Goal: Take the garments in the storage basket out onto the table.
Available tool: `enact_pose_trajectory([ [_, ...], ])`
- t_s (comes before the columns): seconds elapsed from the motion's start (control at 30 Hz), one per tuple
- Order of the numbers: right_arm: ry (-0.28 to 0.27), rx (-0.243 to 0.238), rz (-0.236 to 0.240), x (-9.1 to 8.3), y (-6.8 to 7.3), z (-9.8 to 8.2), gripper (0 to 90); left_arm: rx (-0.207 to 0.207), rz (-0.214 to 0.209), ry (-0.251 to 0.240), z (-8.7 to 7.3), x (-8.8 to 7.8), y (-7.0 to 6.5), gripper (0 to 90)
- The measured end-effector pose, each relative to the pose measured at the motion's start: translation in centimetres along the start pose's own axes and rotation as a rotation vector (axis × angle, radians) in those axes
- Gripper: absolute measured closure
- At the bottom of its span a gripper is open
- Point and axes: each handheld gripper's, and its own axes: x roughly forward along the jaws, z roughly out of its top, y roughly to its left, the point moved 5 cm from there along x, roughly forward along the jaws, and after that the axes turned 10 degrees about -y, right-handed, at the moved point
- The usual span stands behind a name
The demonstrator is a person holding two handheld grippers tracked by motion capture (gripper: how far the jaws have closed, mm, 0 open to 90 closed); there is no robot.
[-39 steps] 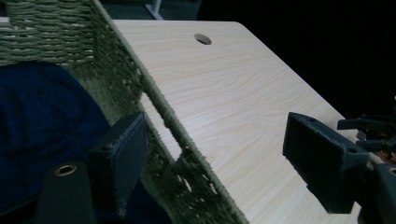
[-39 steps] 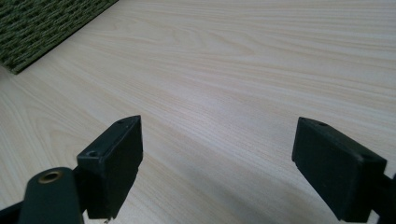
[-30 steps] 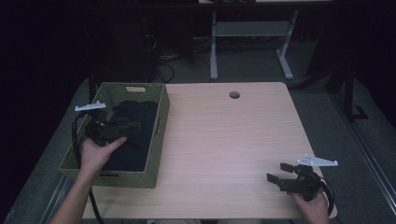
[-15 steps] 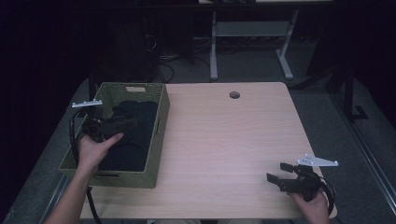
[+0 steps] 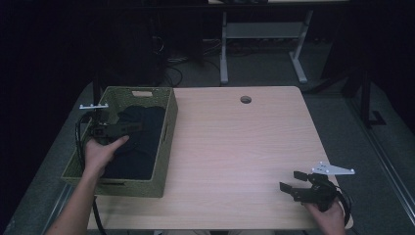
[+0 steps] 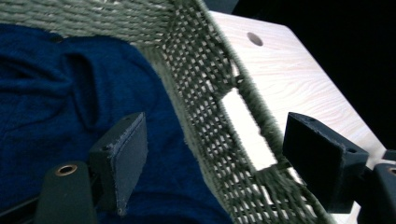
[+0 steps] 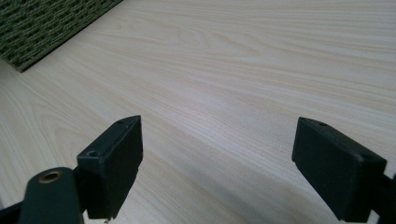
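A green woven basket (image 5: 169, 127) stands on the left of the wooden table (image 5: 235, 147) and holds a dark blue cloth (image 5: 142, 142). My left gripper (image 5: 136, 128) hovers open inside the basket, just above the cloth, pointing at its right wall. In the left gripper view the cloth (image 6: 56, 93) lies under the left jaw, and the basket wall (image 6: 210, 93) with its handle slot runs between the open jaws of my left gripper (image 6: 215, 140). My right gripper (image 5: 290, 181) rests open near the table's front right corner, holding nothing; in its own view my right gripper (image 7: 217, 140) looks over bare wood (image 7: 233, 70).
A round cable hole (image 5: 245, 99) sits near the table's far edge. Beyond the table are a dark floor, cables and a white desk frame (image 5: 259, 49). A corner of the basket (image 7: 46, 28) shows far off in the right gripper view.
The left hand and its gripper have shifted slightly toward the basket's far left side, staying over the cloth. The right gripper has not moved.
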Motion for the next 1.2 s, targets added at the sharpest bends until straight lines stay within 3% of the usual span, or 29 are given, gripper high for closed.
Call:
enact_pose_trajectory([
  [0.27, -0.002, 0.000, 0.004, -0.2, -0.1, 0.0, 16.0, -0.042, 0.031, 0.025, -0.3, 0.6, 1.5, 22.1],
  [0.6, -0.005, -0.001, 0.006, -0.2, 0.0, 0.0, 16.0, -0.071, 0.046, 0.053, -0.7, 1.3, 2.4, 23.2],
  [0.63, -0.004, -0.001, 0.006, -0.2, 0.0, 0.0, 16.0, -0.071, 0.060, 0.076, -1.0, 1.5, 2.7, 23.2],
  [0.9, -0.004, -0.001, 0.010, -0.2, 0.0, 0.0, 16.0, -0.091, 0.086, 0.109, -1.5, 1.9, 3.7, 23.5],
  [1.2, -0.001, -0.002, 0.014, -0.3, 0.1, 0.0, 16.1, -0.157, 0.129, 0.176, -2.4, 3.1, 4.9, 23.8],
])
